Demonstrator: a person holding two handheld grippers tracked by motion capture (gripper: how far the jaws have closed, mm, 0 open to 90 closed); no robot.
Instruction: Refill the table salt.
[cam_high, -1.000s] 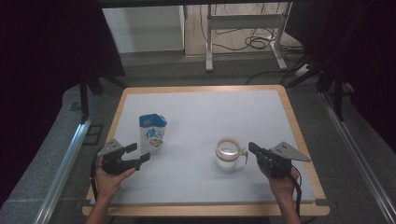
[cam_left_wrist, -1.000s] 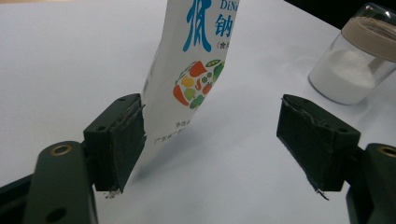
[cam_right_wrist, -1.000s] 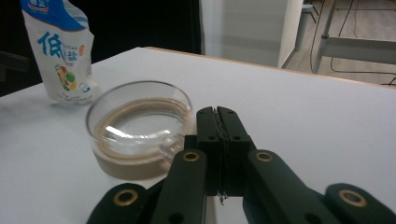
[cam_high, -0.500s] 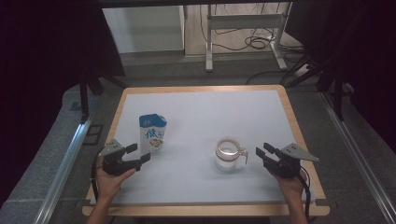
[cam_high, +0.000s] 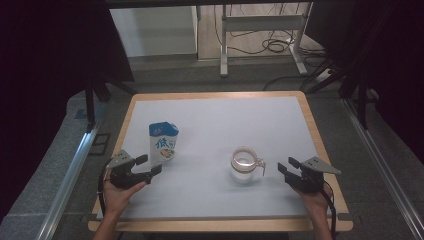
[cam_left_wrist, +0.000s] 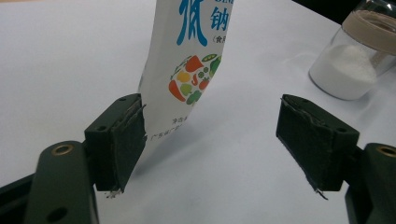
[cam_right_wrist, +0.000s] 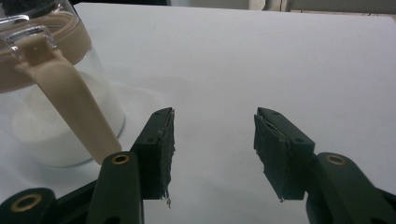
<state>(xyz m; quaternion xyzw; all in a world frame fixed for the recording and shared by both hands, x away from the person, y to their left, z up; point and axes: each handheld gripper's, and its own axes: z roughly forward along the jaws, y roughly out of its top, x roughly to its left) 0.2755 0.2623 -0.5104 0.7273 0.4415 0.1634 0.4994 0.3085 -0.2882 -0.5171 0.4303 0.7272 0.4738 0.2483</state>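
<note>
Two hand-held grippers sit low over a white counter (cam_high: 215, 125) w/ a wooden rim, seen from the high view. Left gripper (cam_high: 148, 166), gripped by the person's left hand (cam_high: 117, 192) near the front-left corner, has its fingers (cam_left_wrist: 122, 140) spread wide and holding nothing; it points toward a blue-and-white pouch (cam_high: 163, 142) that stands upright just ahead of it. In the left gripper view the pouch (cam_left_wrist: 187, 70) shows blue lettering and a cluster of vegetable pics, its lower edge just beyond the left-hand pad, close to it; contact can't be confirmed. Same view, upper right: a clear jar (cam_left_wrist: 357, 56) w/ white powder inside and a beige band at the neck, well apart from the pouch. Right gripper (cam_high: 286, 168), in the right hand (cam_high: 312, 200) near the front-right edge, also has fingers (cam_right_wrist: 161, 149) wide apart, empty, aimed left at the jar (cam_high: 243, 164), which stands approx. mid-counter toward the front, near the fingertips but not touching. In the right gripper view the jar (cam_right_wrist: 56, 107) stands at left, its beige lid clasp (cam_right_wrist: 65, 102) hanging down the glass wall just beside the nearer pad. Beyond the counter: grey floor, a metal frame (cam_high: 260, 30) and loose cables (cam_high: 272, 47).
</note>
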